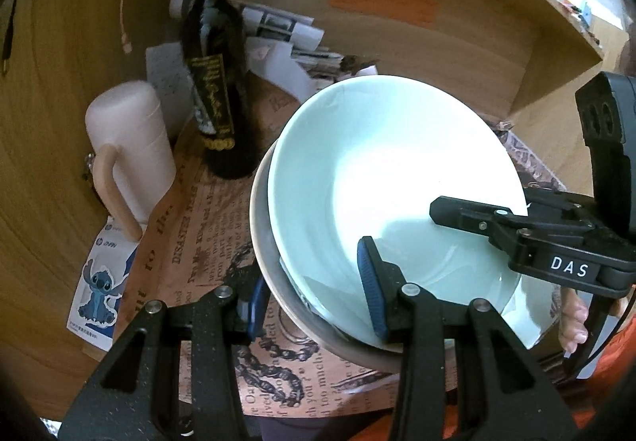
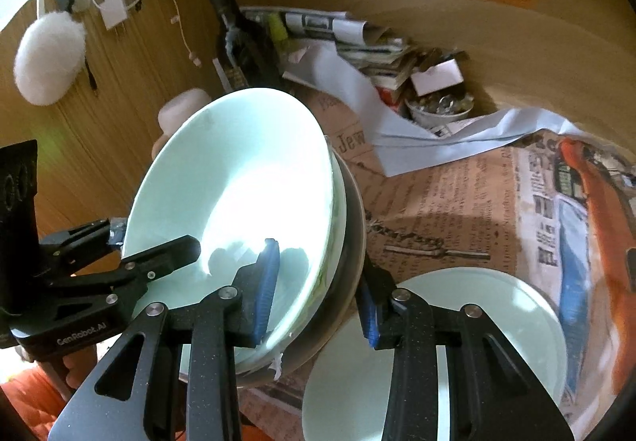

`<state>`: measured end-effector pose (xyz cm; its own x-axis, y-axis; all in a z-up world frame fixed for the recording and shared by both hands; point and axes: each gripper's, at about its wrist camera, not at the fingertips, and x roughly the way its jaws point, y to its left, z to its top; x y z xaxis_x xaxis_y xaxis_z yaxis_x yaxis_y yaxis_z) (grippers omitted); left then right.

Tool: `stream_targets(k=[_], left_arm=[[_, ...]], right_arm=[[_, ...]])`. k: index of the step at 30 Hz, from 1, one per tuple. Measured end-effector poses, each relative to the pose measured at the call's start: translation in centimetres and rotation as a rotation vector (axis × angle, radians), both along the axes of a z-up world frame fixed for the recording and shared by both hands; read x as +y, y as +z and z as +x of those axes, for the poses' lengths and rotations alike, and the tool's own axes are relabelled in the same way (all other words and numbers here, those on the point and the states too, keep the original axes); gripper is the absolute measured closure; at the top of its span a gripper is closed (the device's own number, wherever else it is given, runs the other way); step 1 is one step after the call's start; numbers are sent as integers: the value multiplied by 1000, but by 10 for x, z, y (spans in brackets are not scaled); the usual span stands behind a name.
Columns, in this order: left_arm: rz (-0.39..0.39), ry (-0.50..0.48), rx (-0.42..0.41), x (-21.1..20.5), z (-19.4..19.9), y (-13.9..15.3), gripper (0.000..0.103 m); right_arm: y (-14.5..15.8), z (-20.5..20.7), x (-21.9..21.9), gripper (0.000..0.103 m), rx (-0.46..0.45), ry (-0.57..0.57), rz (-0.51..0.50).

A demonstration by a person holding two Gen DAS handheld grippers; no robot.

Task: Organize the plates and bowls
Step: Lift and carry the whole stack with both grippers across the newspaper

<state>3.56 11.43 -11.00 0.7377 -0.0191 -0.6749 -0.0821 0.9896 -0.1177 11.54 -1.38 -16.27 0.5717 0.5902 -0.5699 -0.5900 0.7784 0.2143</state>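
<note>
Left tongs (image 1: pixel 314 298) straddled the near-left rim of the stacked bowls: one blue pad inside the pale green bowl (image 1: pixel 389 178), the other outside the grey bowl (image 1: pixel 262 242) under it. Pads looked pressed to both walls, so clamped on the stack.

Right tongs (image 2: pixel 318 292) did the same from the opposite side, one pad inside the pale green bowl, one outside the grey shell; also gripping. Each view showed the other tongs reaching over the rim.

Stack sat tilted over the newspaper-covered tabletop (image 2: pixel 457 202). A pale green plate (image 2: pixel 497 321) lay flat, near right, beneath the right tongs. Dark bottle (image 1: pixel 216 83) and pink mug (image 1: pixel 131 146) stood to the far left, papers behind.
</note>
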Motion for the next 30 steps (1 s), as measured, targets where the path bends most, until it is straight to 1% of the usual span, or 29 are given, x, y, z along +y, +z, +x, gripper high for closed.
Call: stream_targets(k=[7,14,23,30], left_arm=[[19,-46,-40,-22,-5,13,61],[19,-107,-60,-42,-4,20,61],[26,-190,-72,-75,-3,24,61],[16,-244,-61,-94,1,22,61]], right_arm=[[6,-16,-23,70,-25,-41,14],[11,-31,-49,70,-52,-97,16],[8,-46,-87,70,-57,-178,33],[1,-51,-108,70,-42,-228,42]])
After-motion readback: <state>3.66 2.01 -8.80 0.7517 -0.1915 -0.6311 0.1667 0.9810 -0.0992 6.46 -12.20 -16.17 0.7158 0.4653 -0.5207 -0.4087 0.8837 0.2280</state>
